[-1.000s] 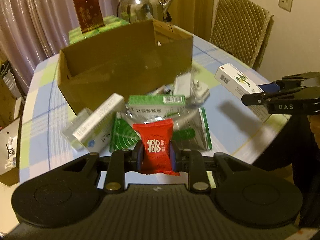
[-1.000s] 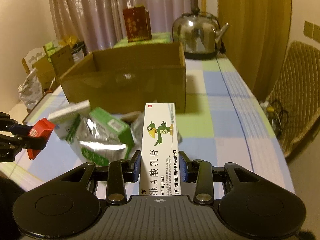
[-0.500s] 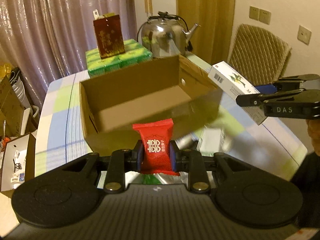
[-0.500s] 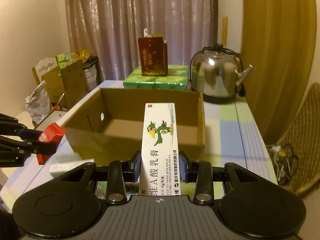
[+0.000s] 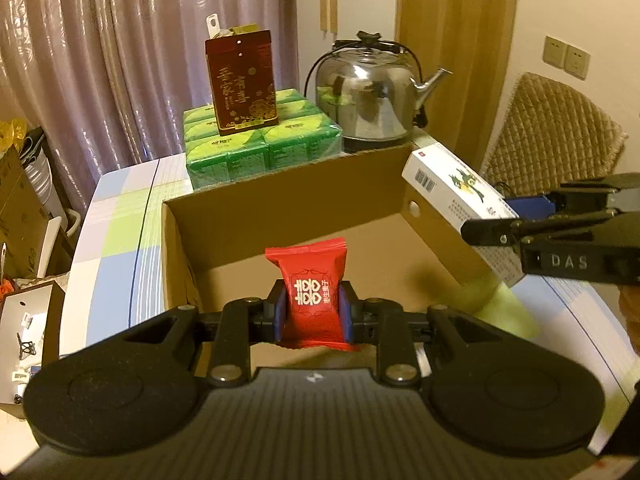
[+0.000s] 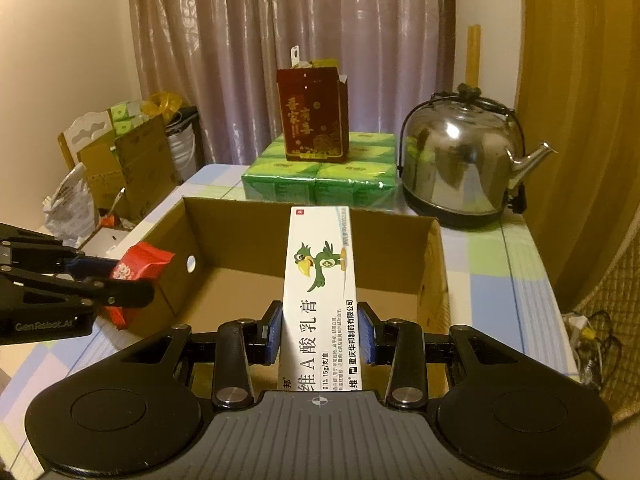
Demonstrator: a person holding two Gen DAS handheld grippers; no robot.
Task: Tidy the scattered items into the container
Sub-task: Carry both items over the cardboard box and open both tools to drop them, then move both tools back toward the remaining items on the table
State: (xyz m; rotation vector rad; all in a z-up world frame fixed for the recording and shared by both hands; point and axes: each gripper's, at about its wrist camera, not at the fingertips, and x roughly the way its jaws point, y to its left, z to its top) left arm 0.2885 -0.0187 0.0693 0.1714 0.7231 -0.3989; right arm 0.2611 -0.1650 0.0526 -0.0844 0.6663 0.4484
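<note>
Left gripper (image 5: pixel 313 307): you had it clamped on a small red foil sachet with white characters (image 5: pixel 311 288), held upright between the blue pads (image 5: pixel 279 312).
Red sachet position: it hung over the near part of the open brown cardboard box (image 5: pixel 288 204), above its bare floor.
Right gripper (image 6: pixel 319 330): you held it closed on a long white carton printed with a green parrot (image 6: pixel 322 280), gripped at its lower half.
White carton position: in the left view it (image 5: pixel 456 192) reached over the box's right wall, tilted.
Box surroundings: it sat on a checked pastel tablecloth (image 6: pixel 520 276).
Behind the box: a stack of green packs (image 6: pixel 320 180) bore a dark red gift box (image 6: pixel 312 116); a steel kettle (image 6: pixel 460 164) stood beside them.
</note>
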